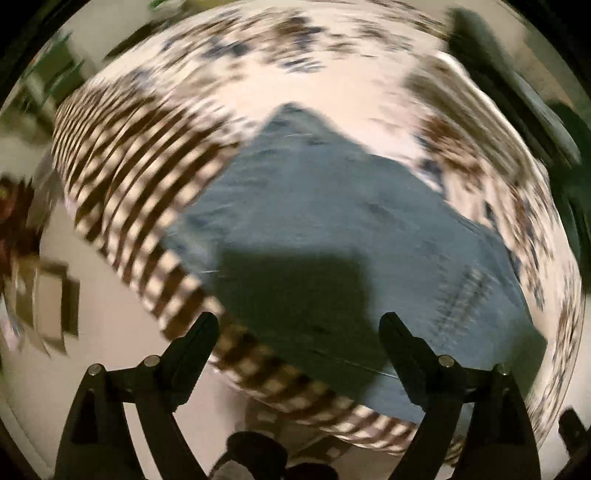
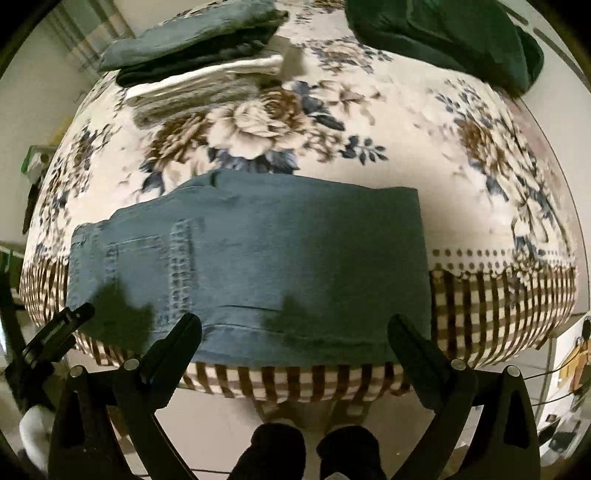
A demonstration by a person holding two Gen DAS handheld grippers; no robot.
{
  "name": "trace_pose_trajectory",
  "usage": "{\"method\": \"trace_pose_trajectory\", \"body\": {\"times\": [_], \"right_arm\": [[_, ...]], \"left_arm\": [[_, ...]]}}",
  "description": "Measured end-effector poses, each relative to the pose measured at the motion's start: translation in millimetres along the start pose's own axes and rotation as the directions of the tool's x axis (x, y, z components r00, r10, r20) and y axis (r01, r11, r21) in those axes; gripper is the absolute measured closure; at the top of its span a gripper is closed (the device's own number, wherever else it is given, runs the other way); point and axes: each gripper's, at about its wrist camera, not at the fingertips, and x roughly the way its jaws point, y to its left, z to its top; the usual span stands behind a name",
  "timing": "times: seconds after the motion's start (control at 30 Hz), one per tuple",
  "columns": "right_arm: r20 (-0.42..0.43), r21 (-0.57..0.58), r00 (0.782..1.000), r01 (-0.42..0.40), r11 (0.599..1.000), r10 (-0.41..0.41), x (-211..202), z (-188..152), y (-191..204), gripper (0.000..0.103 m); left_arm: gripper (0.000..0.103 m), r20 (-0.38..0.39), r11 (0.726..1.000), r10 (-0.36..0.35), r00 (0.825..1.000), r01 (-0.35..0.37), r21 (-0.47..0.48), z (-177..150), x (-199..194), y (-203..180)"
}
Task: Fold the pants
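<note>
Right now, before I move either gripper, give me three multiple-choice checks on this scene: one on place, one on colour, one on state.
1. Where do the blue jeans lie?
A. At the near edge of the floral-covered table
B. On the floor
C. On the stack

2. What colour is the garment at the far right?
A. Red
B. Dark green
C. Yellow

3. How is the right gripper?
A. Shut on the jeans
B. Shut, holding nothing
C. Open, holding nothing

Answers: 1 A, the jeans reach the checked border; 2 B, it looks deep green; 3 C, its fingers stand wide apart.
</note>
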Motion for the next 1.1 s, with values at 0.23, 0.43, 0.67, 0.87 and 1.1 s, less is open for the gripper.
{"method": "trace_pose_trajectory", "body": {"times": [0.23, 0.43, 0.67, 0.87, 1.1], "right_arm": [[-0.027, -0.038, 1.000, 0.010, 0.999, -0.011, 10, -1, 29, 0.001], [-0.099, -0.026, 0.995, 0.002, 1.000, -0.004, 47, -3, 38, 0.001], [-0.144, -0.017, 0.989, 0.015, 1.000, -0.017, 75, -7, 39, 0.001], [-0.168, -0.002, 0.986, 0.010, 1.000, -0.010, 87, -10, 36, 0.001], [-0.170, 0.005, 0.984, 0.055, 0.998, -0.053, 100, -6, 20, 0.001]], "left_arm": [[0.014, 0.015, 0.955, -0.155, 0.988, 0.154, -0.252, 12, 33, 60], [0.033, 0.065, 0.888, -0.254, 0.965, 0.259, -0.381, 20, 62, 78], [0.075, 0.194, 0.870, -0.292, 0.936, 0.345, -0.353, 18, 48, 83], [0.054, 0.198, 0.770, -0.394, 0.898, 0.440, -0.461, 20, 83, 107], [0.080, 0.288, 0.863, -0.266, 0.920, 0.360, -0.354, 20, 46, 78]]}}
